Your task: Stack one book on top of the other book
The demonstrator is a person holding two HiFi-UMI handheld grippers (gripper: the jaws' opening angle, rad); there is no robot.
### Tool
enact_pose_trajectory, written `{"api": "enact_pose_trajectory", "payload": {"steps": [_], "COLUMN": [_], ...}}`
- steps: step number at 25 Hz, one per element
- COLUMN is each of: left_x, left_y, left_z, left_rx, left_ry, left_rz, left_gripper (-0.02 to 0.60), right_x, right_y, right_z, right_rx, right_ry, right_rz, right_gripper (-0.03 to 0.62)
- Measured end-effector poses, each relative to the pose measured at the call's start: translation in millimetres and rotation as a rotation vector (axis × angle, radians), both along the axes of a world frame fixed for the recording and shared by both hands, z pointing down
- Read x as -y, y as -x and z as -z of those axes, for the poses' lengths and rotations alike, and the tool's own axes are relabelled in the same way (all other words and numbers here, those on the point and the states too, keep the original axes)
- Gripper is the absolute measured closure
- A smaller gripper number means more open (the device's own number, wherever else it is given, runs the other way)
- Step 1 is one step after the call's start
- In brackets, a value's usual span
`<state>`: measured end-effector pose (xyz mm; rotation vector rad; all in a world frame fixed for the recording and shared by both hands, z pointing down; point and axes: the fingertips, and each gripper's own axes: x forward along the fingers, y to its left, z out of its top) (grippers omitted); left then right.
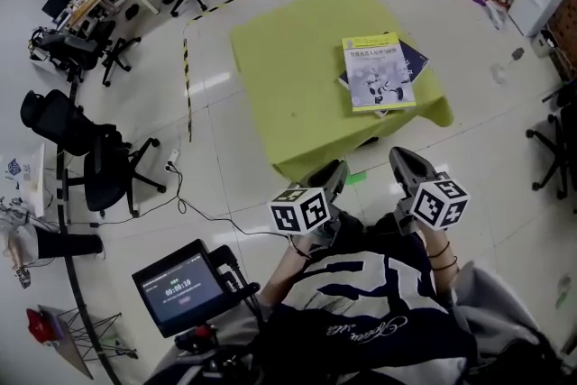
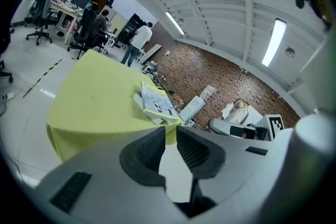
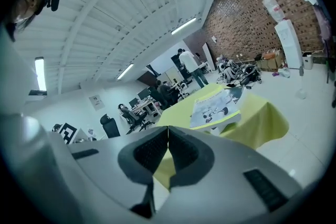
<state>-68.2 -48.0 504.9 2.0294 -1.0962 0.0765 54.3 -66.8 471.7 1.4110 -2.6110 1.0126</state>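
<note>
Book (image 1: 379,72), yellow-bordered, atop dark book (image 1: 416,59) on green table (image 1: 288,77); title print illegible.

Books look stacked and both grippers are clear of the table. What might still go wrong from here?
1. The top book lies skewed on the dark blue book, whose corner pokes out; a bump might slide it.
2. The stack sits near the edge of the green tablecloth; snagging the draped cloth could drag both off.
3. A cable crosses the floor by the person: a trip hazard.
</note>
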Motion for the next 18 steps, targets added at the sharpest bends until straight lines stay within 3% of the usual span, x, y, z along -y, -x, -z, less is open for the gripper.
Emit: {"api": "enact_pose_trajectory", "payload": {"steps": [4, 7, 10, 18], "left_x": [-6, -13, -28, -99], "left_y": [-16, -32, -62, -146], "left_z": [16, 27, 32, 28], "left_rx": [0.014, 0.023, 0.032, 0.039], "left_ry": [-0.051, -0.074, -0.084, -0.067], "left_rz": [0.011, 0.036, 0.061, 0.094], "left_gripper": [0.511, 0.546, 0.577, 0.577], "right_x": [-10, -27, -51, -132], "right_y": [-3, -10, -30, -94], "right_z": [10, 15, 14, 10], "right_rx": [0.009, 0.015, 0.003, -0.006], "right_ry": [-0.015, -0.015, -0.002, 0.020], "right_rz": [0.036, 0.068, 0.104, 0.173], "right_gripper": [0.595, 0.595, 0.597, 0.599]}}
